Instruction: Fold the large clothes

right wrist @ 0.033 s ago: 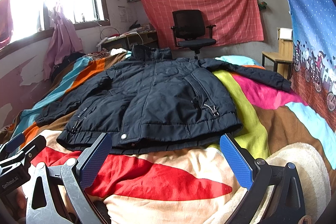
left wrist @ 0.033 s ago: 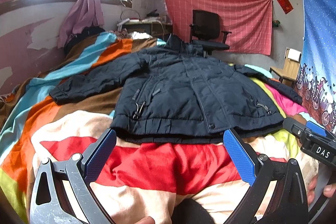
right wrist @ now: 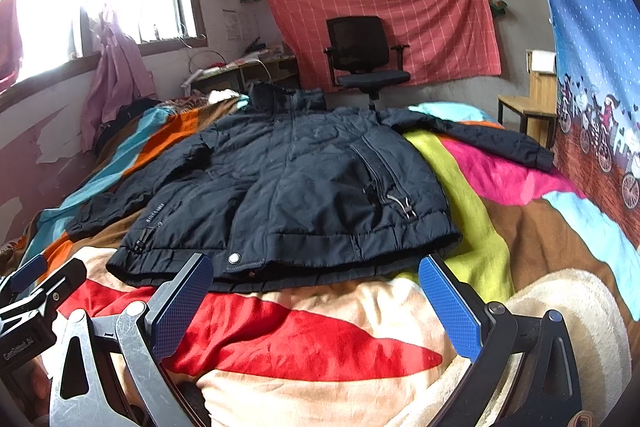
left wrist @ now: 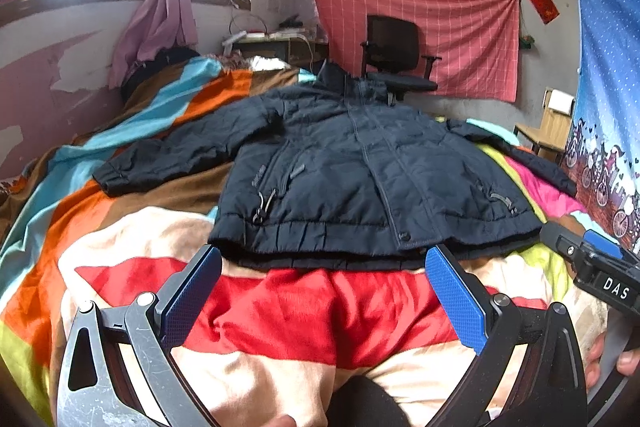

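**Padded jacket lying flat, unfolded: slip risk**

Jacket (left wrist: 360,179) is lying spread face-up on the bed (left wrist: 280,307), sleeves out. Left gripper (left wrist: 324,287) and right gripper (right wrist: 316,291) are hovering wide, empty, near the hem. Slick, thick shell is likely slipping out; a shallow pinch is risking top layer only.

Both views low, facing jacket (left wrist: 360,179)

Dark jacket (right wrist: 296,187) spread flat beyond spread-apart right tongs (right wrist: 316,301).
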A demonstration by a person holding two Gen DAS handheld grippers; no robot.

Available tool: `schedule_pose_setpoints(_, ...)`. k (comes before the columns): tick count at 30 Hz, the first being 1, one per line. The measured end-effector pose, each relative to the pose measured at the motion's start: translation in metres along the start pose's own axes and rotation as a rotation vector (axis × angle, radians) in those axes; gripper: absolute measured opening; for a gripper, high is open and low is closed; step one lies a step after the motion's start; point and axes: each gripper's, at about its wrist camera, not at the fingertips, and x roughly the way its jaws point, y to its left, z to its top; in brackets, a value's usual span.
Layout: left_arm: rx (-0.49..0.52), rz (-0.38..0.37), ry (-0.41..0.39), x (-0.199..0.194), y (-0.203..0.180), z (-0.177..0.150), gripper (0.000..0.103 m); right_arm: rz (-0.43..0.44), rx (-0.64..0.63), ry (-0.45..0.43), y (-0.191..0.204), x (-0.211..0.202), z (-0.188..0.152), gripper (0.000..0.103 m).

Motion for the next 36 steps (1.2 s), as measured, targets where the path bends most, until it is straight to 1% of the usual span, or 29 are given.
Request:
schedule_pose_setpoints(2, 0.007, 0.036, 0.031, 0.001, -0.006, -0.001, 0.100, -0.014, 0.011, 0.025, -0.003, 0.005, 0.003, 0.103)
schedule_pose_setpoints(3, 0.016, 0.076, 0.060, 0.007, -0.006, 0.002, 0.100, -0.021, 0.013, 0.032, -0.004, 0.008, 0.001, 0.103)
schedule_pose_setpoints(5, 0.022, 0.113, 0.107, 0.018, -0.003, 0.001, 0.100, -0.032, 0.012, 0.040, -0.005, 0.009, 0.001, 0.103)
schedule_pose_setpoints(6, 0.018, 0.118, 0.130, 0.025, -0.002, 0.001, 0.100, -0.037, 0.011, 0.045, -0.005, 0.009, 0.002, 0.103)
schedule_pose_setpoints(8, 0.014, 0.119, 0.148, 0.033, 0.000, 0.004, 0.100, -0.053, 0.007, 0.065, -0.005, 0.012, 0.000, 0.103)
schedule_pose_setpoints(10, 0.036, 0.124, 0.158, 0.041, -0.001, 0.018, 0.100, -0.067, 0.004, 0.084, -0.004, 0.016, 0.003, 0.103)
schedule_pose_setpoints(13, 0.081, 0.112, 0.181, 0.048, -0.009, 0.037, 0.100, -0.087, 0.011, 0.099, -0.009, 0.022, 0.011, 0.103)
schedule_pose_setpoints(16, 0.114, 0.108, 0.210, 0.057, -0.019, 0.063, 0.100, -0.095, 0.033, 0.073, -0.022, 0.024, 0.028, 0.103)
schedule_pose_setpoints(19, 0.179, 0.108, 0.227, 0.066, -0.033, 0.094, 0.100, -0.126, 0.082, -0.001, -0.045, 0.026, 0.054, 0.103)
schedule_pose_setpoints(22, 0.250, 0.106, 0.250, 0.082, -0.048, 0.124, 0.100, -0.207, 0.100, -0.062, -0.069, 0.033, 0.079, 0.103)
schedule_pose_setpoints(24, 0.272, 0.101, 0.302, 0.100, -0.056, 0.145, 0.100, -0.279, 0.106, -0.092, -0.086, 0.043, 0.096, 0.103)
schedule_pose_setpoints(27, 0.288, 0.079, 0.369, 0.130, -0.070, 0.172, 0.100, -0.333, 0.133, -0.125, -0.115, 0.060, 0.119, 0.103)
schedule_pose_setpoints(29, 0.295, 0.055, 0.379, 0.148, -0.079, 0.186, 0.100, -0.354, 0.190, -0.128, -0.136, 0.076, 0.132, 0.103)
schedule_pose_setpoints(31, 0.301, 0.017, 0.373, 0.175, -0.089, 0.202, 0.100, -0.367, 0.277, -0.122, -0.158, 0.095, 0.146, 0.103)
schedule_pose_setpoints(34, 0.304, -0.061, 0.356, 0.228, -0.103, 0.218, 0.100, -0.395, 0.388, -0.099, -0.188, 0.128, 0.159, 0.103)
schedule_pose_setpoints(36, 0.306, -0.132, 0.328, 0.270, -0.110, 0.224, 0.100, -0.411, 0.465, -0.113, -0.207, 0.143, 0.162, 0.103)
